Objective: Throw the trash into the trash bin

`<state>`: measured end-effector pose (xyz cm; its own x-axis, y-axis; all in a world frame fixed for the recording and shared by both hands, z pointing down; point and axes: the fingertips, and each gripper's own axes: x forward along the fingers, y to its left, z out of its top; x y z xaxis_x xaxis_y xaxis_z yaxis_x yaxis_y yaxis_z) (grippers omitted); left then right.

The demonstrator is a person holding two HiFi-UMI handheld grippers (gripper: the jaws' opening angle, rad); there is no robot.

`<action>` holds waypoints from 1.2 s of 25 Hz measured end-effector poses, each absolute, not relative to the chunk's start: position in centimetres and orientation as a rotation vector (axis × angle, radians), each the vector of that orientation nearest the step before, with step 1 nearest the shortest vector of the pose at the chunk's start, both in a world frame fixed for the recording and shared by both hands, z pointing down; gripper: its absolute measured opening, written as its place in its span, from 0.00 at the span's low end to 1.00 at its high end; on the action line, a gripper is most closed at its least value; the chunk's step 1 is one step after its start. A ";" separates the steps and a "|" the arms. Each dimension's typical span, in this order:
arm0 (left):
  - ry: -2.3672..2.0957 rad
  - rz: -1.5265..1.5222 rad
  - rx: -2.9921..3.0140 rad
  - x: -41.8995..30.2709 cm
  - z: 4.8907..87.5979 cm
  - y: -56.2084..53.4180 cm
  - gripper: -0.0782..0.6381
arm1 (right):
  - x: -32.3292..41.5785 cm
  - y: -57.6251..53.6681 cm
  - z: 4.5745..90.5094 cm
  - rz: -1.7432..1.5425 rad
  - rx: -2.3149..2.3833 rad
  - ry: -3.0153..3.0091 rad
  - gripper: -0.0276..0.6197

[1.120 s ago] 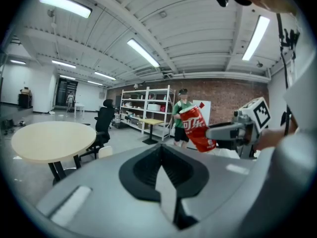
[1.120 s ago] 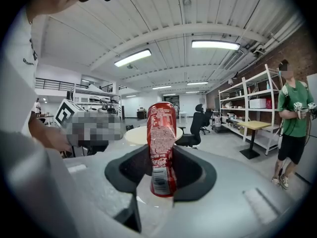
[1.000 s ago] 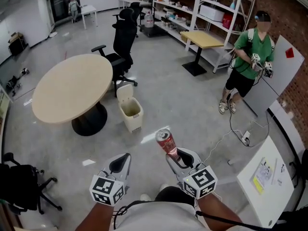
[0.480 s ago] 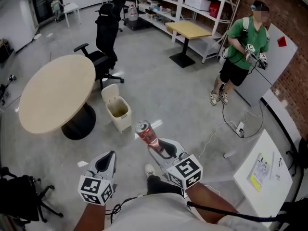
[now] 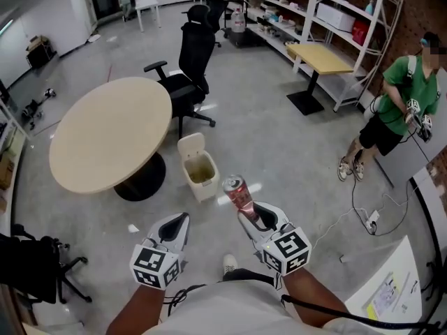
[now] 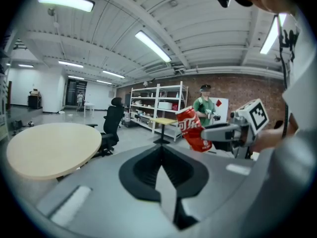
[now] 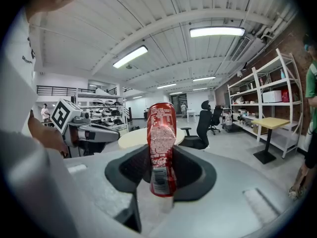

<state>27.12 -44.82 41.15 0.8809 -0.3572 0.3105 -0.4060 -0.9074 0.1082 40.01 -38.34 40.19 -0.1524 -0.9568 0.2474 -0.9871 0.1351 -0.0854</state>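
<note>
A dented red soda can (image 5: 237, 191) stands upright between the fingers of my right gripper (image 5: 253, 216), which is shut on its lower part. In the right gripper view the can (image 7: 161, 142) fills the middle, pinched at its base. A cream trash bin (image 5: 200, 168) with its lid tipped open stands on the floor just ahead and left of the can, beside the round table. Level with the right one and to its left, my left gripper (image 5: 175, 229) is shut on nothing. The left gripper view shows its jaws (image 6: 161, 155) closed, with the can (image 6: 194, 129) off to the right.
A round beige table (image 5: 108, 130) stands left of the bin, with a black office chair (image 5: 192, 58) behind it. A person in a green shirt (image 5: 399, 96) stands far right, near a cable (image 5: 363, 211) on the floor. Shelves (image 5: 318, 9) line the back wall. Another black chair (image 5: 31, 271) sits low left.
Both grippers have travelled across the floor with the can, and the bin now lies closer, just ahead of them. The grip on the can is the same.
</note>
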 end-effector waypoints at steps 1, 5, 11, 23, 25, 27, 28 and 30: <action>-0.600 0.424 2.872 27.7 41.1 -45.4 0.12 | 40.6 -39.0 40.2 0.334 1.941 -2.271 0.26; -0.662 0.439 2.852 29.6 41.1 -47.6 0.12 | 43.5 -41.3 40.4 0.326 1.933 -2.289 0.26; -0.671 0.499 2.875 31.6 41.5 -47.9 0.12 | 46.4 -43.0 41.7 0.358 1.915 -2.289 0.26; -0.670 0.625 2.819 32.3 44.0 -50.6 0.12 | 48.5 -45.4 46.4 0.528 1.908 -2.273 0.26; -0.658 0.643 2.809 32.5 44.8 -51.3 0.12 | 48.5 -46.1 47.3 0.546 1.896 -2.269 0.26; -0.640 0.657 2.803 32.8 45.5 -52.2 0.12 | 48.5 -46.8 48.0 0.559 1.889 -2.259 0.26; -0.631 0.662 2.800 33.0 45.9 -52.7 0.12 | 48.5 -47.2 48.4 0.567 1.886 -2.253 0.26; -0.618 0.668 2.791 33.4 46.4 -53.8 0.12 | 48.5 -48.0 48.8 0.583 1.882 -2.242 0.26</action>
